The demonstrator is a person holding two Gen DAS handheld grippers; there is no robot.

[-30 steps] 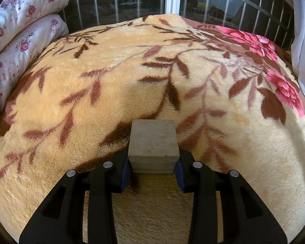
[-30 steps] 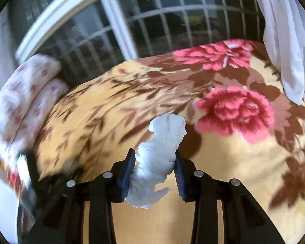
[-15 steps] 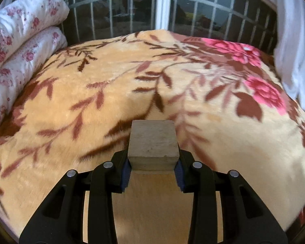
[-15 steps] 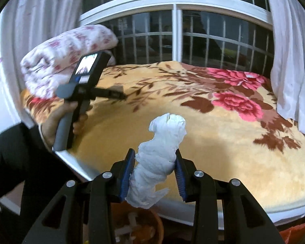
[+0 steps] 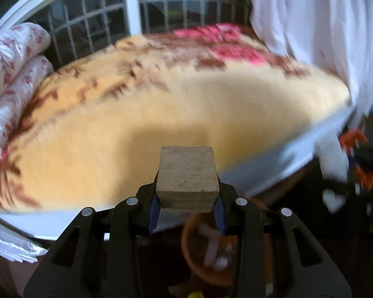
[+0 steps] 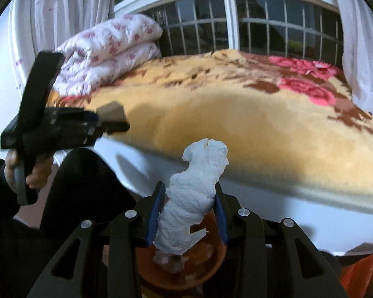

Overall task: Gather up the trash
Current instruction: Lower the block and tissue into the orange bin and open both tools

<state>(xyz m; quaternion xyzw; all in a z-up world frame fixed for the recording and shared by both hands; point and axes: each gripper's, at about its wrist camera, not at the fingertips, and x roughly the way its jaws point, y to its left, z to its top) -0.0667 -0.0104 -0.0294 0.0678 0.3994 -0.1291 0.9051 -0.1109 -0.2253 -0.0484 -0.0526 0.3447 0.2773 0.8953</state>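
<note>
Left tool (image 5: 187, 207) clenched on the block (image 5: 187, 177), block sticking out ahead of the pads. Right tool (image 6: 187, 211) clenched on the tissue wad (image 6: 194, 198), most of it standing up past the tips, a loose tail hanging below.

Bin (image 6: 186, 265) sits directly under and just ahead of the right tool, trash already in it. From the left tool the bin (image 5: 211, 255) is below and slightly right, partly hidden by the fingers. Bed (image 5: 161, 114) edge is ahead of both.

Risks, my read:
- Left view is smeared, so that hand is swinging fast. Releasing mid-swing could throw the block past the rim onto the floor.
- Both tools converge on one small bin, so a clash is likely if they drop together.
- Tissue is light and ragged and may snag on a pad instead of falling.
- Block dropped from high could bounce out.
</note>
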